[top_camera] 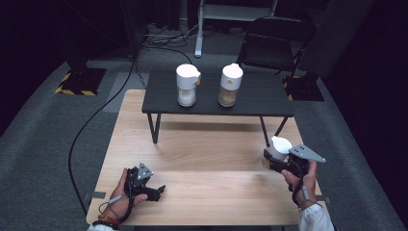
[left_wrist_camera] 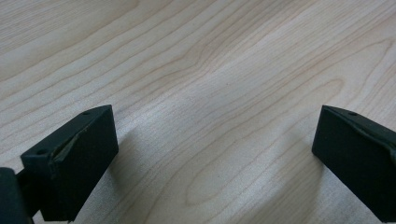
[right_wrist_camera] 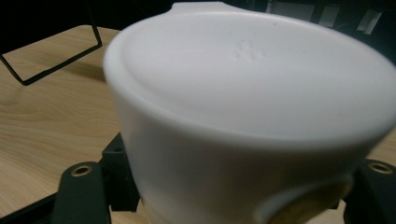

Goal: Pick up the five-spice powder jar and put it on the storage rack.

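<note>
While 2 jars [top_camera: 187, 84] sit apart, right gripper [top_camera: 270, 159] clamps 1 jar [top_camera: 280, 146] — left gripper [top_camera: 161, 189] open.

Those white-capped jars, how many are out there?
3. Two stand side by side on the small dark table: the left jar with pale contents and the right jar with brownish contents. The third jar is clamped in the right gripper above the wooden table.

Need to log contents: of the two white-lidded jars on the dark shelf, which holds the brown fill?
The right-hand jar: its lower part is brown, while the left-hand jar beside it on the dark shelf holds white fill.
</note>
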Demonstrator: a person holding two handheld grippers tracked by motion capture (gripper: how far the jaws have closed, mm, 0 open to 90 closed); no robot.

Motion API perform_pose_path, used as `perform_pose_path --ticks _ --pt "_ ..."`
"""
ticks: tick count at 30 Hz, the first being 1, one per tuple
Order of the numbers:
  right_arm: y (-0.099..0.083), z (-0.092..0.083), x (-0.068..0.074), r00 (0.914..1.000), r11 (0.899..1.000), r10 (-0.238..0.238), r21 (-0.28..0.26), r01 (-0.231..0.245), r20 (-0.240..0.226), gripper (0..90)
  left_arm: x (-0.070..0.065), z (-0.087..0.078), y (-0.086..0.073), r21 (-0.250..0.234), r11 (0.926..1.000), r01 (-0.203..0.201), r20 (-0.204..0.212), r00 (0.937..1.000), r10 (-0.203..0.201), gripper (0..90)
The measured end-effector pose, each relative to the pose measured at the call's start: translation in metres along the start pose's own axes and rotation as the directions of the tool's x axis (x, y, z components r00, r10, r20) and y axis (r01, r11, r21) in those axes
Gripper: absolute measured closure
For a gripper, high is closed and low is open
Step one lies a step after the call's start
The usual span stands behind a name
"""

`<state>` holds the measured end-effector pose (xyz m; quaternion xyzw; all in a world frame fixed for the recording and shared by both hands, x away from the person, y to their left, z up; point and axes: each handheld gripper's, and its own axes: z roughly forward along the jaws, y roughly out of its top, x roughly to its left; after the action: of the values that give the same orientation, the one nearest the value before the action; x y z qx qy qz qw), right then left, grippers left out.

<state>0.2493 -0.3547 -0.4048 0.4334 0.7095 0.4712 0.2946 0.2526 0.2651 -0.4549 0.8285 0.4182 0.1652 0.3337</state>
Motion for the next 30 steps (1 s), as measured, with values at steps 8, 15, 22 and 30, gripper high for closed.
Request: perform_pose_path --ticks 8,15,22,30 --pt "0.014 -0.012 0.006 0.9998 1.000 -0.014 -0.004 0.015 0.011 29.1 0.000 0.000 0.000 0.000 1.0000 0.000 0.000 1.0000 0.000 0.1" --pt "0.028 -0.022 0.009 0.9999 1.000 -0.010 -0.019 0.011 0.005 29.1 0.000 0.000 0.000 0.000 1.0000 0.000 0.000 1.0000 0.000 0.1" --pt "0.046 -0.027 0.013 0.9996 0.999 -0.022 -0.023 0.022 0.015 29.2 0.000 0.000 0.000 0.000 1.0000 0.000 0.000 1.0000 0.000 0.1" --pt "0.068 -0.033 0.017 0.9986 0.999 -0.052 -0.016 0.052 0.010 29.2 0.000 0.000 0.000 0.000 1.0000 0.000 0.000 1.0000 0.000 0.1"
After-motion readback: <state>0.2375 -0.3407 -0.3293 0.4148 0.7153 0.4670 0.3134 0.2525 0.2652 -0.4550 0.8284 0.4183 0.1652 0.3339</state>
